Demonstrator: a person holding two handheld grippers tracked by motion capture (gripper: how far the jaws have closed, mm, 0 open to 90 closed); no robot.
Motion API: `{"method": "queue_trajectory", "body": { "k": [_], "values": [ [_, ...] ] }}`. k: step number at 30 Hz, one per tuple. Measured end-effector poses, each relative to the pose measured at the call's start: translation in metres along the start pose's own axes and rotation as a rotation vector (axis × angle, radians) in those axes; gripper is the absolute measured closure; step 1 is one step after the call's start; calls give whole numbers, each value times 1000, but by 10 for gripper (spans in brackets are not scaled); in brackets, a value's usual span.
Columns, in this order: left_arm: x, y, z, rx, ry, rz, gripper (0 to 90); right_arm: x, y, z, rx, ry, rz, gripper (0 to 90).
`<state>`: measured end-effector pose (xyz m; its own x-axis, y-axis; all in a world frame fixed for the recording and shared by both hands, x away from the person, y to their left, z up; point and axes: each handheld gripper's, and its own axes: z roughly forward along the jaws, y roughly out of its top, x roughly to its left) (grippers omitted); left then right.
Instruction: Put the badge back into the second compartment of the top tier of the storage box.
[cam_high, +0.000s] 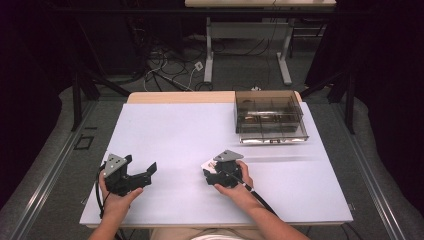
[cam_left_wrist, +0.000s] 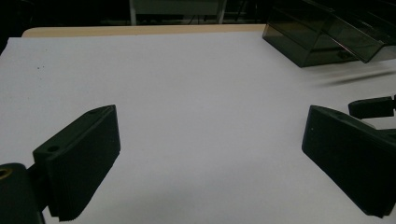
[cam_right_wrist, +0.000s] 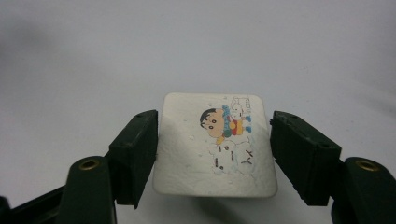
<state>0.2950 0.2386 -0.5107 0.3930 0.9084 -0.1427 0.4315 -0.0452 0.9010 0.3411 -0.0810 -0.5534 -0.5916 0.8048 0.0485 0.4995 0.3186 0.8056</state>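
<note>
The right claw sits with its jaws just beside a small picture card; whether they pinch it is hard to tell. The left claw is spread wide over the bare white table. Far ahead stands a dark see-through box; what's inside is hard to see.

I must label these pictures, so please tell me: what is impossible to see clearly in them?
- Box contents: high view, dark tinted walls and small size; left gripper view, cut off by the top edge.
- Card grip: right gripper view, unclear whether the jaws touch its edges.
- Card in the high view: mostly hidden under the right gripper.
</note>
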Motion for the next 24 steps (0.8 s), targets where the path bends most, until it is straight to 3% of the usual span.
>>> {"method": "queue_trajectory", "body": {
  "k": [5, 12, 24],
  "values": [
    [0, 0, 0, 0, 1, 0, 47, -8, 4, -7, 0, -19, 26, 330],
    [0, 0, 0, 1, 0, -2, 47, -17, 10, -17, -11, -39, 25, 330],
    [0, 0, 1, 1, 2, -9, 48, -29, 18, -30, -36, -41, 55, 330]
  ]
}}
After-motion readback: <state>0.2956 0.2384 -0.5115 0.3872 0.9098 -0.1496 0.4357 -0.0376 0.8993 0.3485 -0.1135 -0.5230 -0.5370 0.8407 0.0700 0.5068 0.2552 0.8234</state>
